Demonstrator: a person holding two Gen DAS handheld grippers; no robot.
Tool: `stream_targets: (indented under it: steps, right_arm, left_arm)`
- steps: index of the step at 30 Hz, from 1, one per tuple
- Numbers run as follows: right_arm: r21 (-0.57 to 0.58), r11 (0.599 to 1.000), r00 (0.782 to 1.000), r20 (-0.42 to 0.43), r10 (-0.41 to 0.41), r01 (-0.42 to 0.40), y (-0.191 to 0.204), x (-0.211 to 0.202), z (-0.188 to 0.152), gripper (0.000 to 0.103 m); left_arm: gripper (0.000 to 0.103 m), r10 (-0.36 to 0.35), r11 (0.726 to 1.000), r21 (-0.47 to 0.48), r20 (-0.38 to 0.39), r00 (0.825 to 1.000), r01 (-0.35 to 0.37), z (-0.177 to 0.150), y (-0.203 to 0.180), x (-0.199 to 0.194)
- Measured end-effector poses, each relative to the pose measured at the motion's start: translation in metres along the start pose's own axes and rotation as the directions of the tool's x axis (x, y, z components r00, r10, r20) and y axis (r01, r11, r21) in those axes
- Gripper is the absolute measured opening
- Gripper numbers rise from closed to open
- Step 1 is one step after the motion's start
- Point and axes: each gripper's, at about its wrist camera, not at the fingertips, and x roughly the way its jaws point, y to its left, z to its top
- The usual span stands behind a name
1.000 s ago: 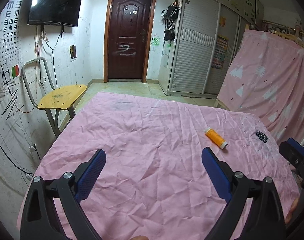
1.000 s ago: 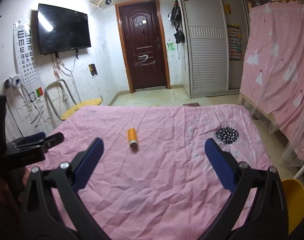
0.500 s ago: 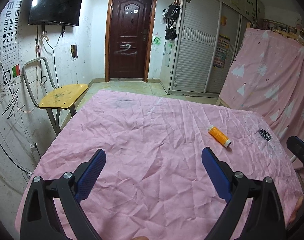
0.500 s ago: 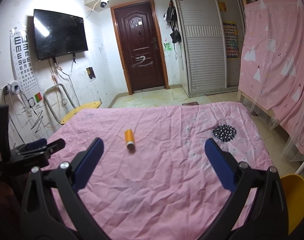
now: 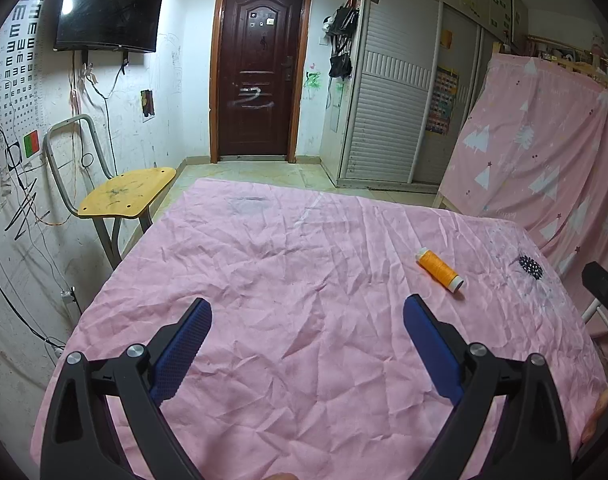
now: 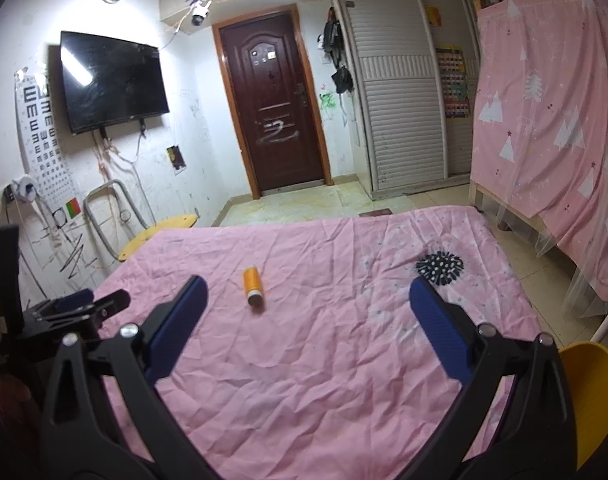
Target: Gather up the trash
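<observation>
Spool (image 6: 252,287), lying left of centre on wrinkled cloth (image 6: 324,360), may roll aside if either wide-apart, empty gripper (image 6: 304,322) (image 5: 306,338) nudges it off-centre.

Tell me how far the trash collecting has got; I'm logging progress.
Nothing looks collected yet. Both the left gripper and right gripper are open and empty above the pink sheet. The orange thread spool lies untouched on it, so picking it up remains.

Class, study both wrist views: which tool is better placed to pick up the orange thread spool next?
Probably the right tool: the orange thread spool lies almost between its open fingers. For the left tool it lies off to the right.
</observation>
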Motion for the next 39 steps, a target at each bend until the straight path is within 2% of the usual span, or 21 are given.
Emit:
stream_targets:
  steps: [39]
  right_arm:
    - [0.003,1.000,1.000,0.011,-0.004,0.004,-0.0022,-0.0042,-0.0009,0.097]
  left_arm:
    - [0.089,-0.017,1.000,0.005,0.005,1.000,0.017,0.0008,0.0025,-0.0014]
